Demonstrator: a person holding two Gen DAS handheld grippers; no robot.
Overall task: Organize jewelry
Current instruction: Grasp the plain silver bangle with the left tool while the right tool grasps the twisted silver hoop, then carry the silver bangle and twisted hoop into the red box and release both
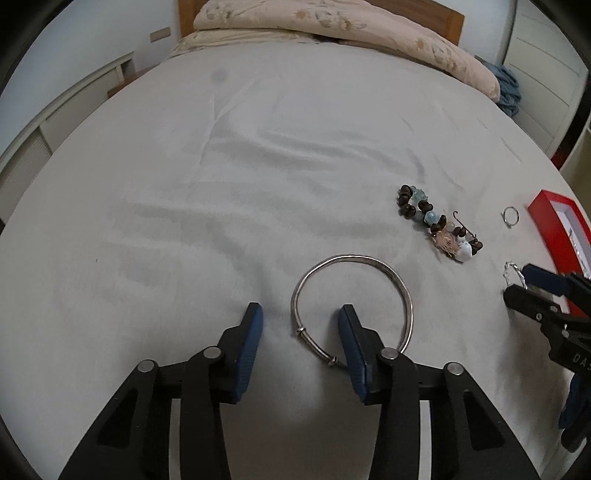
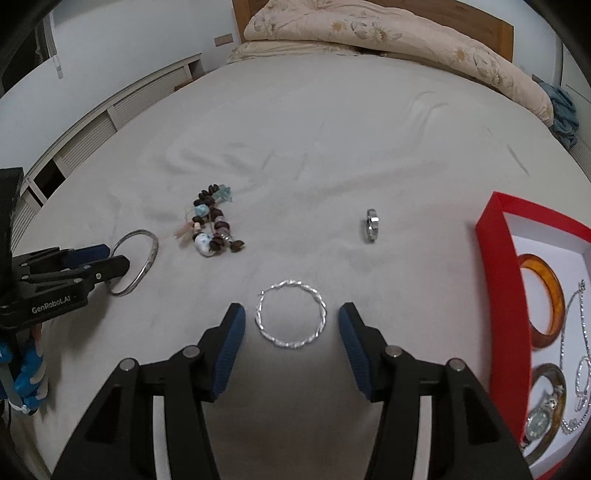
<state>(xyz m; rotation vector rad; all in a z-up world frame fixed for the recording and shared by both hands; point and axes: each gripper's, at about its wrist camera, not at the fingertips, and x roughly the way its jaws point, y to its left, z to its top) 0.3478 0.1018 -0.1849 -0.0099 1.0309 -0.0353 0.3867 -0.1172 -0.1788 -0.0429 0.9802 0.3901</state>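
Note:
A plain silver bangle (image 1: 351, 256) lies flat on the grey bed sheet. My left gripper (image 1: 301, 321) is open and straddles its near left rim, one finger inside the ring and one outside, pads apart from the metal. A twisted silver hoop (image 2: 291, 284) lies between the fingers of my open right gripper (image 2: 291, 314), untouched. A brown and blue bead bracelet (image 1: 430, 216) rests further out, and a small silver ring (image 2: 372, 225) stands on edge beyond the hoop. The red box (image 2: 498, 277) sits at the right.
Inside the red box lie an amber bangle (image 2: 550, 295), a wristwatch (image 2: 539, 421) and a silver chain (image 2: 572, 314). A floral duvet (image 1: 332, 22) is bunched at the headboard. White louvred cabinets (image 2: 92, 122) line the left wall. A hand in a blue glove (image 2: 22, 365) holds the left gripper.

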